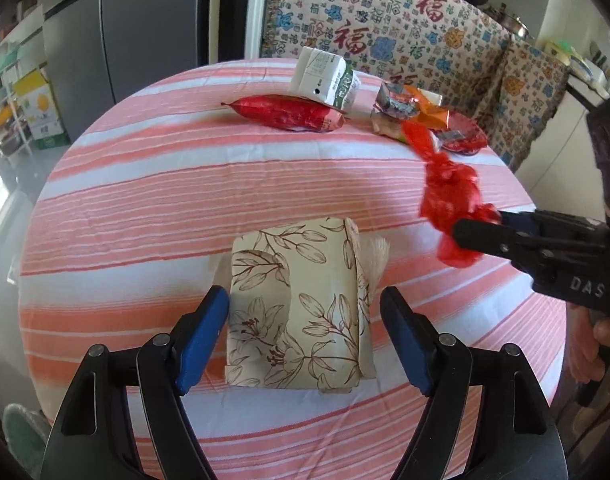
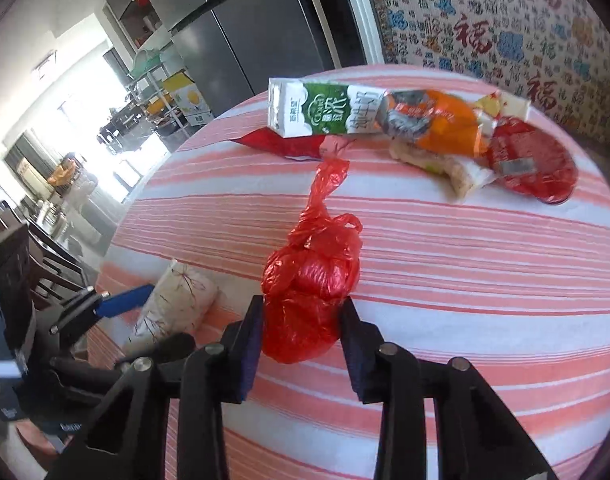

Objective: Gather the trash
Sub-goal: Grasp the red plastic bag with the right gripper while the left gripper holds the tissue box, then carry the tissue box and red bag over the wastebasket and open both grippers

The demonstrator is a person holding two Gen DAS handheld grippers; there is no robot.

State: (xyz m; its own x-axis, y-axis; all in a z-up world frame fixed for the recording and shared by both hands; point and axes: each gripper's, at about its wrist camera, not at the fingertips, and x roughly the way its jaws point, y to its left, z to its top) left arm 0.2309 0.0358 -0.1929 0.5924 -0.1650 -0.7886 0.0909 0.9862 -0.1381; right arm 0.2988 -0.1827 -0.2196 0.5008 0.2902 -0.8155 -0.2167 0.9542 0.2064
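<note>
R gripper (image 2: 301,320) is clamped on a knotted red plastic bag (image 2: 309,276), pads pressing both sides of its bulging lower part; the bag's twisted tail points toward the far side of the table. From the left wrist view the bag looks lifted off the cloth, w/ the R gripper coming in from the right edge.

L gripper (image 1: 305,316) has jaws wide apart, straddling a floral tissue pack (image 1: 301,312) w/o touching it; pack lies flat, near side of the striped tablecloth (image 1: 145,184).

Far side holds more trash: red snack wrapper (image 1: 289,114), milk carton (image 1: 325,76) lying just behind it, orange wrapper (image 2: 437,120) & red round lid (image 2: 533,160) to the right, bunched together.
</note>
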